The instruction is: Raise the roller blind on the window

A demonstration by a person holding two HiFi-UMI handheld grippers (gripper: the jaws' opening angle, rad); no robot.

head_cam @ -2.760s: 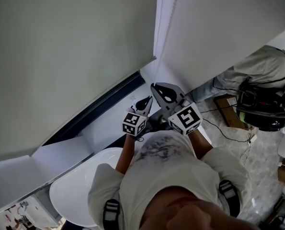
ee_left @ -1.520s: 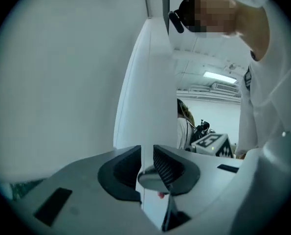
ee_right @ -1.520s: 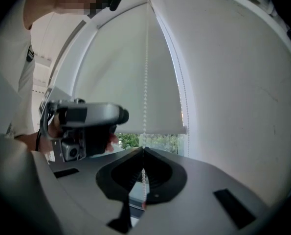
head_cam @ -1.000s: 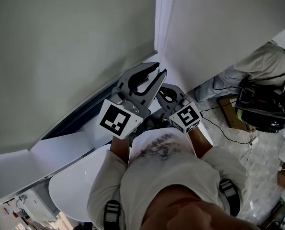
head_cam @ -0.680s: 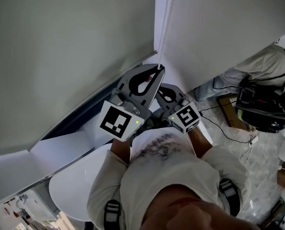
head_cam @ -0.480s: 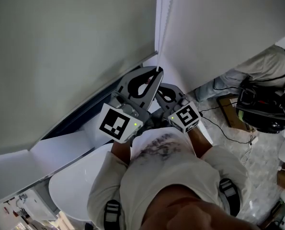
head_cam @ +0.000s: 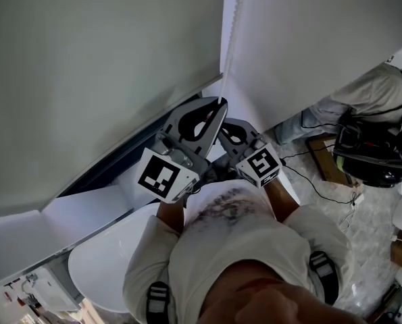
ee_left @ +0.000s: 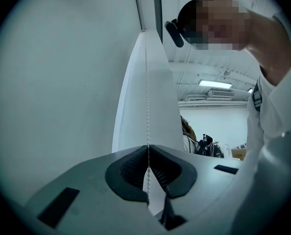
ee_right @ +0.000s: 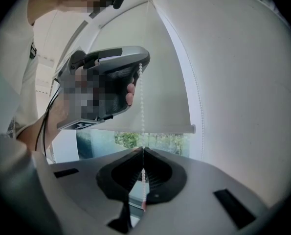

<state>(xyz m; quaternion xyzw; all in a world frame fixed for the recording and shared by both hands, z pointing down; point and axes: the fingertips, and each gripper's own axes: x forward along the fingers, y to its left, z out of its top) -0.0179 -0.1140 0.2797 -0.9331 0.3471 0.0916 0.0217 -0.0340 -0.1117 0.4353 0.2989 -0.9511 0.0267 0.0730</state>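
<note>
The pale roller blind (head_cam: 92, 73) hangs low over the window, its bottom bar (ee_right: 152, 129) just above a strip of glass with greenery. A thin white bead chain (head_cam: 230, 32) hangs beside its right edge. My left gripper (head_cam: 220, 103) is the higher one and is shut on the bead chain (ee_left: 147, 106), which runs down between its closed pads. Just below it, my right gripper (ee_right: 143, 150) is shut on the same bead chain (ee_right: 142, 97), which passes through its pads. In the head view the right gripper (head_cam: 233, 133) is partly hidden behind the left one.
A white wall panel (head_cam: 309, 32) stands right of the chain. Below the window run a dark frame and a white sill (head_cam: 86, 214). A round white surface (head_cam: 99, 275) is at lower left. Another person (head_cam: 363, 93) sits at the right among cables.
The left gripper rose from beside the right one to a place higher on the chain. Its jaws stood open a second ago and are now shut on the chain. The right gripper kept still.
</note>
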